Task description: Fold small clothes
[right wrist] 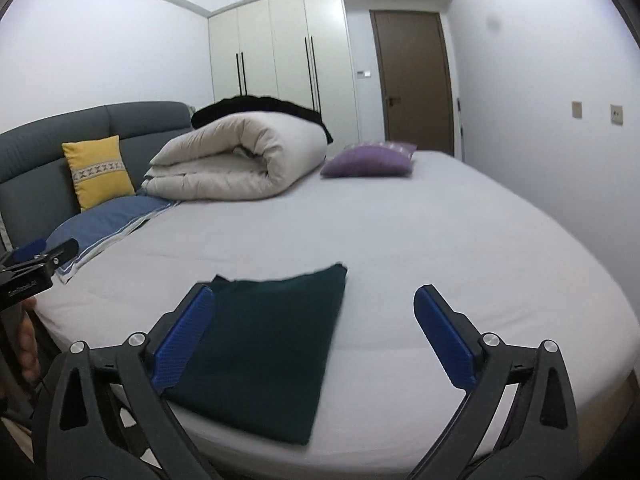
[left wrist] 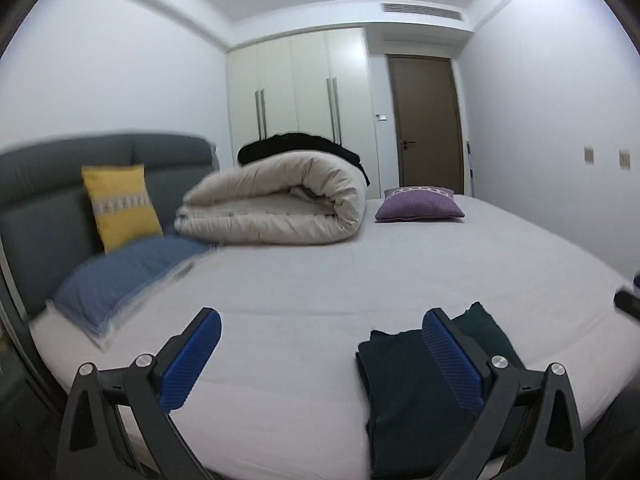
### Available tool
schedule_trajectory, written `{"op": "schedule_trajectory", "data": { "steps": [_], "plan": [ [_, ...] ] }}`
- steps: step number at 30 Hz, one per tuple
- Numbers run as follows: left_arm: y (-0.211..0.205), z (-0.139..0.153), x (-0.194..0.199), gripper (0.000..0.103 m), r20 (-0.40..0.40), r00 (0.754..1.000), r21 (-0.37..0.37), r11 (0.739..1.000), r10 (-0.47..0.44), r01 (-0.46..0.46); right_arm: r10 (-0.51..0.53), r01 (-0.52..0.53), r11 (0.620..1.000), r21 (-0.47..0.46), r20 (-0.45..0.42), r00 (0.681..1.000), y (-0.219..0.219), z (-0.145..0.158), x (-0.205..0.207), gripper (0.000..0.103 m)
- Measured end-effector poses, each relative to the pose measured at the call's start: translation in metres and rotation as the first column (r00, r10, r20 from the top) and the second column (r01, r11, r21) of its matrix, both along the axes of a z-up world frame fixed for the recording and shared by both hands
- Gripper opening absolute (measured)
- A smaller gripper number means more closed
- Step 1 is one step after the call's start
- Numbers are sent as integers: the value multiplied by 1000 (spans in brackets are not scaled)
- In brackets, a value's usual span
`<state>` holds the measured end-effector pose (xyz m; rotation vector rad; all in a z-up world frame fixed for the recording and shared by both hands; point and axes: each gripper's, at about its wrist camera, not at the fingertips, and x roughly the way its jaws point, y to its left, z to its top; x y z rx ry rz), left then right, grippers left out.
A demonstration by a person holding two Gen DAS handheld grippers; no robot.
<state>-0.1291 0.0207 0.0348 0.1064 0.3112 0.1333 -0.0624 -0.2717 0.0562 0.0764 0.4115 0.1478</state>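
From the left wrist, the left gripper point(left wrist: 322, 354) has its fingers wide apart and empty, and the folded cloth point(left wrist: 404, 396) lies on the bed point(left wrist: 300, 280) behind the right-side finger. From the right wrist, the right gripper point(right wrist: 314, 338) is also spread wide and empty, with the cloth point(right wrist: 264, 344) flat on the bed point(right wrist: 400, 240) just past its left-side finger.

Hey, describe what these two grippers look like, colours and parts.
Both look alike. The left gripper and right gripper have black angular arms with triangular cutouts, silver round pivot bolts, and flat blue pads with a fine dotted texture. A small white label, unreadable, marks the left gripper's body.
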Motion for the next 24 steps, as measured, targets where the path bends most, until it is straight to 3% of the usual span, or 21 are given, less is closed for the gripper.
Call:
{"op": "schedule_trajectory", "data": {
  "steps": [3,6,8,11,16,24],
  "plan": [
    [-4,1,13,103,-120,993,-22,1000,-5,2,-24,24,1000,-2,4,1000,6,23,-3,103],
    [1,-12,32,103,-245,970,-105,994,-5,-22,-8,9,1000,19,-59,998,9,34,1,103],
    [-1,-23,37,103,-263,965,-112,993,11,-41,0,7,998,60,-115,993,11,35,7,103],
    [-7,-43,46,103,-313,950,-88,995,21,-51,-60,68,996,62,-119,991,14,29,11,103],
    [-17,-74,51,103,-380,925,-62,998,4,-29,-120,115,993,-35,-221,968,31,-7,33,103],
    [-19,-124,69,103,-472,882,-89,995,-10,-36,-87,53,992,-117,-312,946,58,-71,52,103]
  ]
}}
